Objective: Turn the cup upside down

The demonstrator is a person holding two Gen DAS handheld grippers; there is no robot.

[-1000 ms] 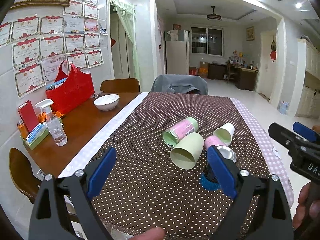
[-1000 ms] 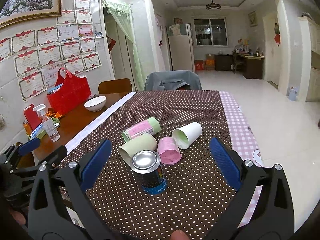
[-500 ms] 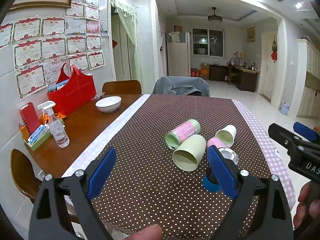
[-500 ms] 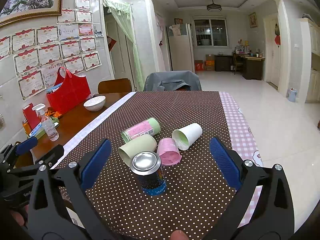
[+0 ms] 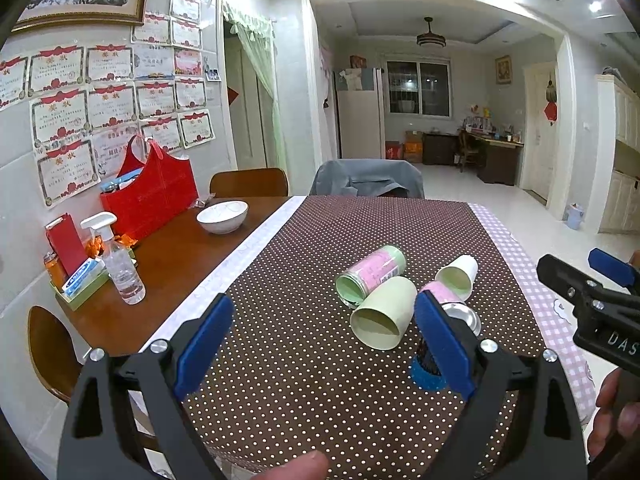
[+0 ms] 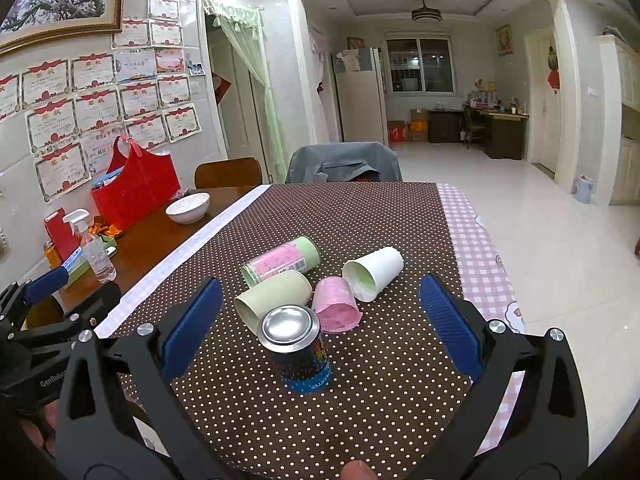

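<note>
Several cups lie on their sides on the brown dotted tablecloth [image 6: 360, 216]: a pale green cup [image 6: 274, 292] [image 5: 384, 316], a pink cup [image 6: 336, 308] [image 5: 434, 290], a white cup [image 6: 372, 274] [image 5: 458, 276] and a pink and green tumbler [image 6: 282, 260] [image 5: 372, 274]. A dark can [image 6: 296, 350] [image 5: 460, 316] stands upright in front of them. My right gripper [image 6: 316, 324] is open and empty, held near the can. My left gripper [image 5: 320, 344] is open and empty, to the left of the cups.
A white bowl [image 5: 222, 216], a red bag [image 5: 150, 196], a spray bottle [image 5: 120, 268] and a small tray of items [image 5: 80, 284] stand on the bare wooden part of the table at the left. Chairs [image 5: 366, 178] stand at the far end.
Both views have drifted slightly back from the cups. Both grippers stay open. The cups and can have not moved.
</note>
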